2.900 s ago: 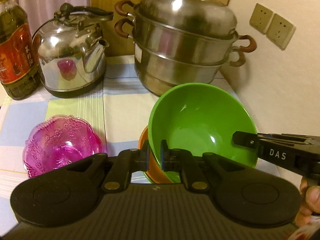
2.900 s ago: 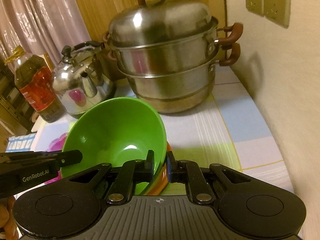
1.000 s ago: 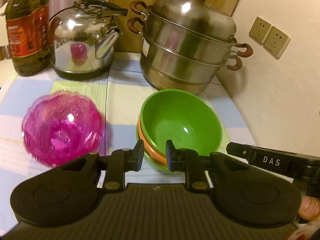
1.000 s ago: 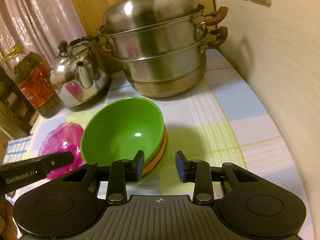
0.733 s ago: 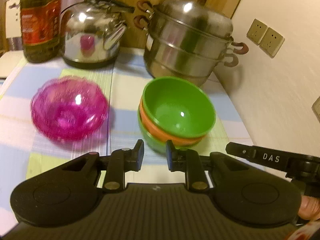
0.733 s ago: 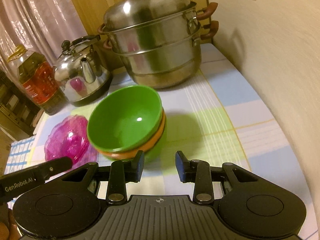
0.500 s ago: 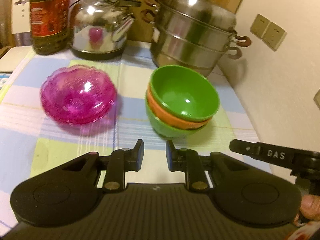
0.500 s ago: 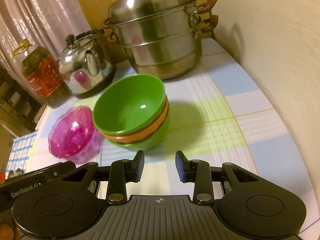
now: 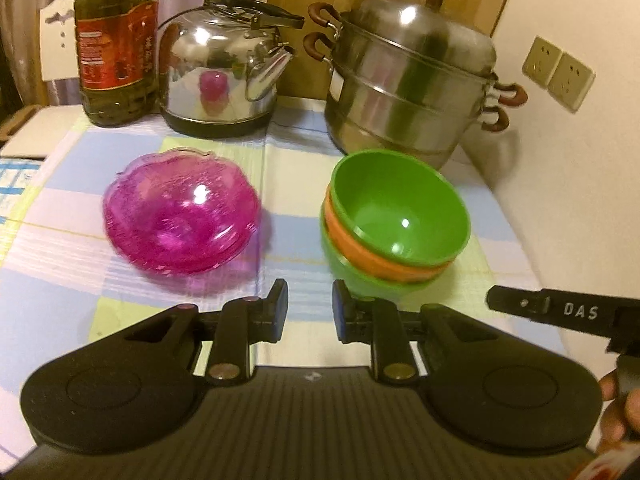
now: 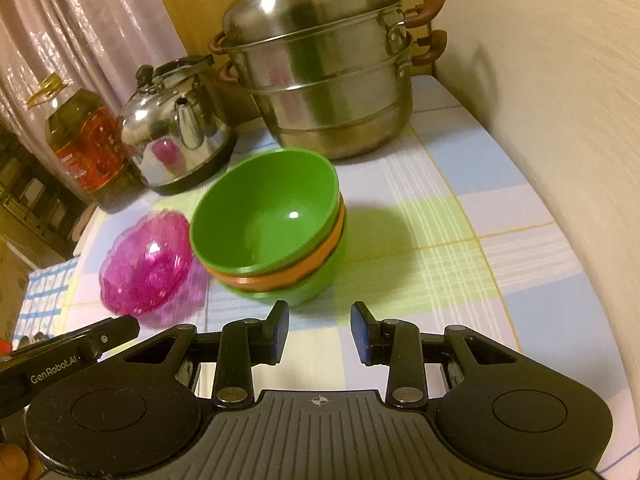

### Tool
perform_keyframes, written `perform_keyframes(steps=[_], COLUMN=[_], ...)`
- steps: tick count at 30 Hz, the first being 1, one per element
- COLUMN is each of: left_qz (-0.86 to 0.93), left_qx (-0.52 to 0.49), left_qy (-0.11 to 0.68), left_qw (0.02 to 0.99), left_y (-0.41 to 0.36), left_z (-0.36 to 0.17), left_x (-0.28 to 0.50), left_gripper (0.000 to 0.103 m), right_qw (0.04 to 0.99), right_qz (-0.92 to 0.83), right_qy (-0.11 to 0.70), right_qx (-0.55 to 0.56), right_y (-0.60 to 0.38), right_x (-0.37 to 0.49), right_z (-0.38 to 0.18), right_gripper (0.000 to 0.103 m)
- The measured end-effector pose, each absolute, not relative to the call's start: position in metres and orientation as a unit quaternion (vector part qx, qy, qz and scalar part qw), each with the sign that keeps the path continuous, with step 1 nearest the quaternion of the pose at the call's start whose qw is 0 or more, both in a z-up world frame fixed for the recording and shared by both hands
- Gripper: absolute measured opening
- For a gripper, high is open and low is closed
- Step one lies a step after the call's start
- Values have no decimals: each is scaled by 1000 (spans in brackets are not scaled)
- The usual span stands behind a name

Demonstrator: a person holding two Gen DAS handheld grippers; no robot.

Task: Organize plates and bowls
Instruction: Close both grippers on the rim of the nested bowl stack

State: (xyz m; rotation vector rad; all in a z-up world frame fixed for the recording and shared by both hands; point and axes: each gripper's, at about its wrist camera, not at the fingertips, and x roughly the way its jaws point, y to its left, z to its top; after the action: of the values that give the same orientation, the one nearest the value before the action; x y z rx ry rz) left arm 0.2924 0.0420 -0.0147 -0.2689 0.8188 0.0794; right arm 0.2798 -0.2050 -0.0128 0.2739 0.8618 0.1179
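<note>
Letting go of the top green bowl [image 9: 400,208] moments ago, you now have both tongs pulled back and empty: your left tongs [image 9: 310,308] stand apart with the bowl stack [image 10: 276,248] just ahead and slightly to their right, and your right tongs [image 10: 319,332] are parted wider, the stack ahead to their left. That green bowl now sits nested on the orange bowl [image 9: 384,260] and another green one, on the counter [image 10: 460,248]. Stacking looks done; the pink glass dishes [image 9: 180,216], ahead-left of your left tongs, appear already nested.
</note>
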Motion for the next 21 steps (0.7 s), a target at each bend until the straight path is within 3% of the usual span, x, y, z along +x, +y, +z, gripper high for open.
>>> perform_keyframes(steps=[3, 6, 21], left_qz=[25, 9, -11], left_qx=[-159, -171, -180], left_qy=[395, 386, 459], left_qw=[904, 906, 870], left_y=[47, 48, 49], left_z=[-13, -11, -59], left_x=[312, 329, 407], left_gripper=[24, 33, 33], right_qw=[896, 896, 862], right_qz=[54, 53, 44], right_qy=[416, 413, 476], right_qx=[146, 151, 170], right_y=[-208, -209, -210], right_x=[297, 315, 399], right_z=[-9, -6, -45], right_gripper=[35, 35, 35])
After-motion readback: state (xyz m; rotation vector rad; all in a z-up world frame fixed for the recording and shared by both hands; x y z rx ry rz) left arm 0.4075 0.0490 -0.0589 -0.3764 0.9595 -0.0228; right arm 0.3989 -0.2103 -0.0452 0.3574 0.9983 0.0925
